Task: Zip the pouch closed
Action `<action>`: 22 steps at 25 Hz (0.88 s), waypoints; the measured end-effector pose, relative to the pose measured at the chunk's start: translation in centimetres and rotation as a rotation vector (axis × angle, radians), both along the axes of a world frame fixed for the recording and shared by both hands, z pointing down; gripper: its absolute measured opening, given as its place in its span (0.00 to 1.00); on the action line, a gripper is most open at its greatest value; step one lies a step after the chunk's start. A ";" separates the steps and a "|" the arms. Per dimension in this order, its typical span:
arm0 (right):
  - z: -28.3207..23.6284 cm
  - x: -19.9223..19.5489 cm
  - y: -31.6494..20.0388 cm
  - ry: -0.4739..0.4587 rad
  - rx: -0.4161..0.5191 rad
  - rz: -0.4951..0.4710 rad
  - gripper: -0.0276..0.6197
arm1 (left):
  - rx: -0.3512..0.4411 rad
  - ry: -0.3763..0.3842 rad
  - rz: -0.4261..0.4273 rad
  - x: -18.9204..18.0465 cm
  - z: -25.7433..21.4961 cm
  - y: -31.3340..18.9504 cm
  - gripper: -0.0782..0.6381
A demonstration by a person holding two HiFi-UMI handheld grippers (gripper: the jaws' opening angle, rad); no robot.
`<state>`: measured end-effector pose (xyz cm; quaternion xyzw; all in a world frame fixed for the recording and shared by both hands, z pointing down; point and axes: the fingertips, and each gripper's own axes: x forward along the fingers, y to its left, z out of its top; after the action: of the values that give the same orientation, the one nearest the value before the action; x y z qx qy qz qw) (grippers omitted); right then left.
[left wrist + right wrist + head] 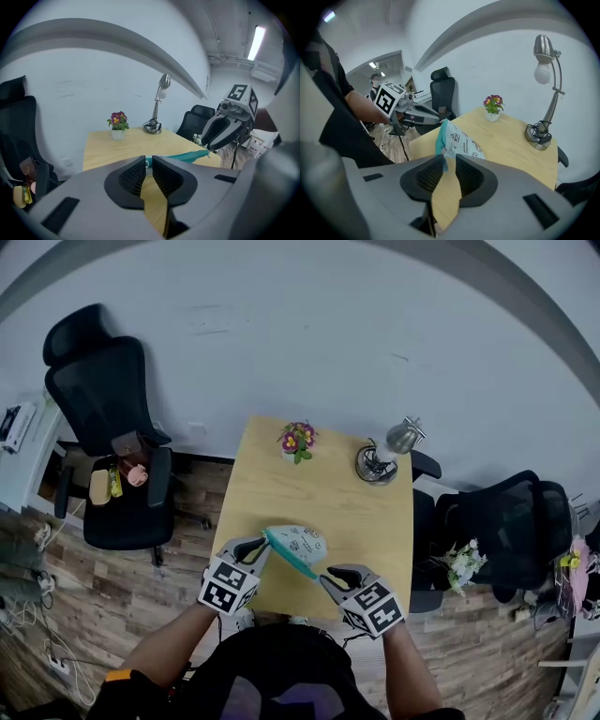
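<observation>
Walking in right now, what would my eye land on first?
Probably the white pouch with its teal zipper edge, stretched at the near edge of the wooden table between two grippers: the left gripper pinches one end, the right gripper the other. Behind it stand a small pot of purple flowers and a silver desk lamp.

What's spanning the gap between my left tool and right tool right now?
The pouch: its teal zipper edge runs from the left tool to the right tool, each shut on one end. The head view shows it best.
</observation>
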<state>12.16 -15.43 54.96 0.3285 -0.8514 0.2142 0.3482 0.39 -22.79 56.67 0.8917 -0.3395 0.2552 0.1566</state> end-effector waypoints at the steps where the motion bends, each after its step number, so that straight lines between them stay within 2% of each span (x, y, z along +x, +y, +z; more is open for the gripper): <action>1: -0.4 -0.1 -0.2 -0.012 0.004 0.004 0.20 | -0.006 0.008 -0.006 -0.1 -0.3 0.2 0.16; 6: -2.9 -0.3 -1.9 -0.040 0.084 0.073 0.20 | 0.027 0.056 -0.036 -0.3 -3.0 0.5 0.19; 14: -10.2 -0.3 -5.1 -0.116 0.334 0.301 0.10 | 0.199 0.092 -0.107 1.1 -10.4 -0.1 0.19; 17: -13.5 -0.7 -5.3 -0.144 0.430 0.354 0.08 | 0.246 0.113 -0.144 1.2 -13.4 -0.1 0.18; 22: -18.1 -1.5 -4.8 -0.195 0.549 0.422 0.07 | 0.342 0.156 -0.150 2.1 -18.7 1.2 0.15</action>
<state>10.70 -20.27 36.82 0.5565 -0.8198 0.0748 0.1124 2.48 -21.55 37.94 0.8946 -0.4302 0.1115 0.0472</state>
